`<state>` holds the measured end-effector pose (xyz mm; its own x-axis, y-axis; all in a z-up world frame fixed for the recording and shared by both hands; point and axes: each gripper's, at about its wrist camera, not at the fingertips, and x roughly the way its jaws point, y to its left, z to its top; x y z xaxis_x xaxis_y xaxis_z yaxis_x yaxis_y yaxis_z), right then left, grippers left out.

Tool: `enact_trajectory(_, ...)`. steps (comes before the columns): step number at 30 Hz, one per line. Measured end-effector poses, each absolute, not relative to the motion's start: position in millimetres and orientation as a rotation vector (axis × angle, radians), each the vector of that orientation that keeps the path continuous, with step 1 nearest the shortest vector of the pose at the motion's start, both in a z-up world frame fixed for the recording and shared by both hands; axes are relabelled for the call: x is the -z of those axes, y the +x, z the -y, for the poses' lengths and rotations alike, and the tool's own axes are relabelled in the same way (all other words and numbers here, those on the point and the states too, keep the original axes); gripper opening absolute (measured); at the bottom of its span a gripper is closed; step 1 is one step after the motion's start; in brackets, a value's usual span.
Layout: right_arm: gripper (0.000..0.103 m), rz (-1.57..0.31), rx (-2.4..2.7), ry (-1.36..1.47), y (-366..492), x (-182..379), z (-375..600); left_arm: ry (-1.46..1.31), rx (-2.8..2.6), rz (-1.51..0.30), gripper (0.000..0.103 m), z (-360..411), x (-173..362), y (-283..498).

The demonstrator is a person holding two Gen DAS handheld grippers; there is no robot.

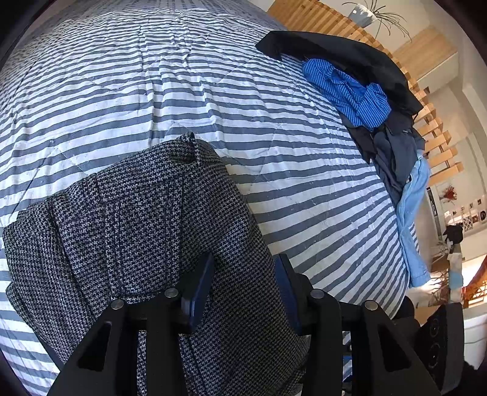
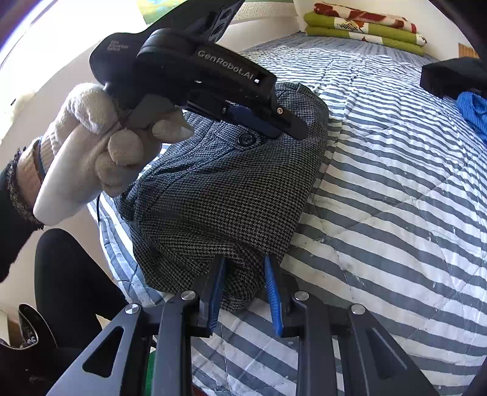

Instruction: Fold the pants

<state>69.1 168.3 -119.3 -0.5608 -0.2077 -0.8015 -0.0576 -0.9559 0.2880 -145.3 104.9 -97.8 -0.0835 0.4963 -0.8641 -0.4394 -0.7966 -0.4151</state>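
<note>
Two grippers are clamped on the folded houndstooth pants point(image 2: 219, 195). The right gripper point(image 2: 243, 292), low in the middle of the right wrist view, is closed on the near fold of the cloth, its blue pads point(image 2: 271, 292) pressed against both sides. The left gripper point(image 1: 243, 292), at the bottom of the left wrist view, is likewise seen gripping a thick bunch of the fabric; in the right wrist view it is held by a gloved hand point(image 2: 91, 143) at upper left. The pants are laid near the edge of a bed covered by a blue-and-white striped quilt point(image 1: 152, 76). A pile of clothes point(image 1: 365, 91) is heaped at the upper right, against a slatted wooden headboard point(image 1: 319, 18). Folded green blankets point(image 2: 365, 27) are stacked at the top of the right wrist view.
</note>
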Motion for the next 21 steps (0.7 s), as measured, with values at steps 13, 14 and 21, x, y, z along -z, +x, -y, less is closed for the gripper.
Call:
enact_trajectory(13,0.01,0.361,2.62,1.402,94,119,-154,-1.487,-2.016,0.095,0.043,-80,90,-130)
enact_trajectory(14,0.011,0.341,2.601,1.402,96,115,-155,-1.455,-2.025,0.1,0.044,-74,83,-120)
enact_trajectory(21,0.015,0.573,2.647,1.273,110,77,-209,-1.387,-1.962,-0.031,0.045,-71,100,-21)
